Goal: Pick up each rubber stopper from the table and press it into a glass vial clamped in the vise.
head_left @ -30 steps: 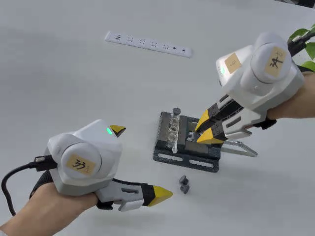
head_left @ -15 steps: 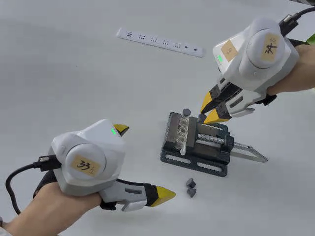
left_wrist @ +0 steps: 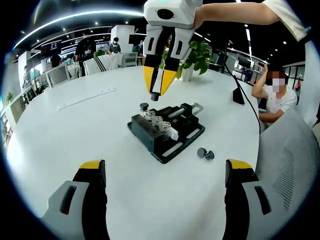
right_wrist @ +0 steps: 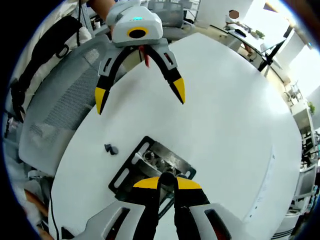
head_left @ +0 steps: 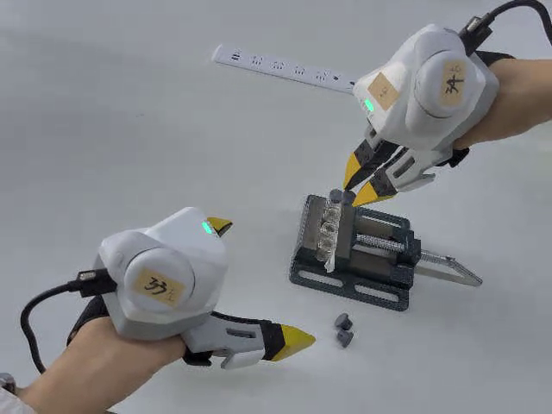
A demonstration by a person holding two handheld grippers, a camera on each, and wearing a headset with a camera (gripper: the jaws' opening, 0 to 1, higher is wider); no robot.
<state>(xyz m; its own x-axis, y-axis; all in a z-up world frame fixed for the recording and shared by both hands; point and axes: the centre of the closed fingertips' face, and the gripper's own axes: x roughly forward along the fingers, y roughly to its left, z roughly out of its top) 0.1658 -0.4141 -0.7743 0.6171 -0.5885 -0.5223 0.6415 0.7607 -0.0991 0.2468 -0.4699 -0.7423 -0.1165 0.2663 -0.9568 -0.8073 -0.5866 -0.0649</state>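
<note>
The right hand-held gripper (head_left: 360,191) pinched a rubber stopper (head_left: 349,197) just above the vials (head_left: 329,229) clamped in the vise (head_left: 379,259). The left hand-held gripper (head_left: 259,283) hung wide open, two loose stoppers (head_left: 343,329) lying on the tabletop (head_left: 129,112) beside the vise.

Head looks down, both gripper views share vise (head_left: 381,257)
</note>
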